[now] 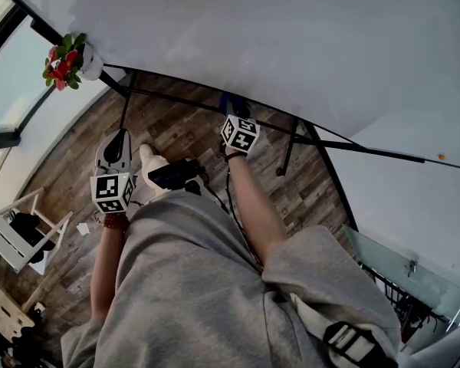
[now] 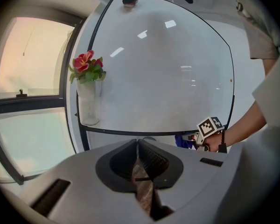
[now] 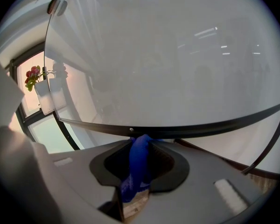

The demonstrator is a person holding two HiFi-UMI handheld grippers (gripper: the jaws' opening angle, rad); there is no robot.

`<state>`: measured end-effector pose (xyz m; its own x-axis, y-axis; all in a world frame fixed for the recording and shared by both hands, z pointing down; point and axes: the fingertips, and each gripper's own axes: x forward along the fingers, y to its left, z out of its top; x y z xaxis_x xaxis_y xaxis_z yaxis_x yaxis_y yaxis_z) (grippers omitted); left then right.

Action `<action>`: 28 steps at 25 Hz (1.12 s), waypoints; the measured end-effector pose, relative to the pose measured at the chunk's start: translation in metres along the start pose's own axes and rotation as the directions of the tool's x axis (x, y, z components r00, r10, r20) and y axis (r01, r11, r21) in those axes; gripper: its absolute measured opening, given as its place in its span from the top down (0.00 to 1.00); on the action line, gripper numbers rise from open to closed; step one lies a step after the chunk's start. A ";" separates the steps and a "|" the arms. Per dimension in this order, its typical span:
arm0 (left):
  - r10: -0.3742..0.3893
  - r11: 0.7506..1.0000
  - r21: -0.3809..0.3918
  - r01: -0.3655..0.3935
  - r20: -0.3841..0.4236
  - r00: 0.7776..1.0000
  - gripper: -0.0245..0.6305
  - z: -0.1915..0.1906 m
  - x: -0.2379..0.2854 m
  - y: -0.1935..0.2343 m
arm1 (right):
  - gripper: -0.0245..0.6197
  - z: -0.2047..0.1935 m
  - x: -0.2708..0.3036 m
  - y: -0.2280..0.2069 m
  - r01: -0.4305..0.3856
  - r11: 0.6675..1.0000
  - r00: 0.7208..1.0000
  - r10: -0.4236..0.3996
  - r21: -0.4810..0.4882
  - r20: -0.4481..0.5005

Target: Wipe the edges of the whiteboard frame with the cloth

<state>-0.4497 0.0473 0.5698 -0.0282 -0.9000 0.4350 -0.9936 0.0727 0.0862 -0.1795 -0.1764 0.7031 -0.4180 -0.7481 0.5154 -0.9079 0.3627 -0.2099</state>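
Cloth: a blue cloth (image 3: 139, 164) bunched into a narrow roll, standing up between the jaws of the right gripper (image 3: 141, 141). Its top end meets the bottom bar of the whiteboard frame (image 3: 200, 127).
Place on the frame: the lower edge, somewhat left of the middle of the bar in the head view, near a small screw in the bar.
Right claw: clamped on the cloth and pointed up at the bottom bar. The person's bare forearm is stretched forward behind it.
Left claw: the left gripper (image 2: 137, 146) has its jaws pressed together with nothing between them. It is held low and back from the board, well apart from the other gripper.
Whiteboard: the whiteboard (image 2: 163, 69) has a large plain white face in a thin black frame and is carried on a dark stand (image 1: 290, 148).
On the board: an eraser (image 2: 130, 0) sits at the top edge. Red flowers (image 2: 87, 66) in a white pot (image 2: 87, 104) hang at the left edge.
Underfoot: wooden floor (image 1: 176, 136).
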 end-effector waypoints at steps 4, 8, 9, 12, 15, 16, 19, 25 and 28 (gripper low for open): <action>0.031 0.999 -0.019 -0.031 -0.001 1.000 0.93 -0.004 -0.006 0.018 | 0.80 0.001 0.007 0.016 0.001 0.999 1.000 -0.001 0.054 0.006; 0.051 0.998 -0.035 -0.051 -0.001 0.999 0.93 -0.007 -0.011 0.034 | 0.80 0.000 0.011 0.030 0.005 0.997 1.000 -0.005 0.082 0.008; 0.055 0.998 -0.039 -0.055 0.000 0.998 0.93 -0.007 -0.012 0.038 | 0.80 0.000 0.011 0.034 0.004 0.997 1.000 -0.004 0.083 0.007; 0.058 0.997 -0.043 -0.058 0.003 0.998 0.93 -0.006 -0.013 0.046 | 0.79 0.000 0.013 0.044 -0.001 0.997 1.000 0.001 0.081 0.005; 0.053 0.998 -0.044 -0.053 0.003 0.999 0.93 -0.006 -0.014 0.051 | 0.80 0.000 0.016 0.053 -0.005 0.996 1.000 0.004 0.084 0.006; 0.052 0.998 -0.046 -0.051 0.001 0.999 0.93 -0.007 -0.014 0.052 | 0.79 0.000 0.017 0.056 -0.006 0.996 1.000 0.005 0.086 0.006; 0.050 0.998 -0.049 -0.050 -0.004 0.999 0.93 -0.010 -0.015 0.058 | 0.79 0.001 0.020 0.065 -0.009 0.996 1.000 0.008 0.091 0.009; 0.057 0.997 -0.052 -0.057 -0.016 0.998 0.93 -0.013 -0.022 0.075 | 0.79 0.001 0.024 0.081 -0.006 0.995 1.000 0.004 0.103 0.014; 0.069 0.996 -0.058 -0.070 -0.022 0.997 0.93 -0.015 -0.027 0.087 | 0.79 0.002 0.029 0.093 -0.013 0.995 1.000 0.011 0.104 0.016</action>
<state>-0.5340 0.0846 0.5788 -0.0941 -0.8833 0.4593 -0.9813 0.1602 0.1071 -0.2763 -0.1653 0.6971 -0.4284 -0.7528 0.4998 -0.9008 0.3124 -0.3015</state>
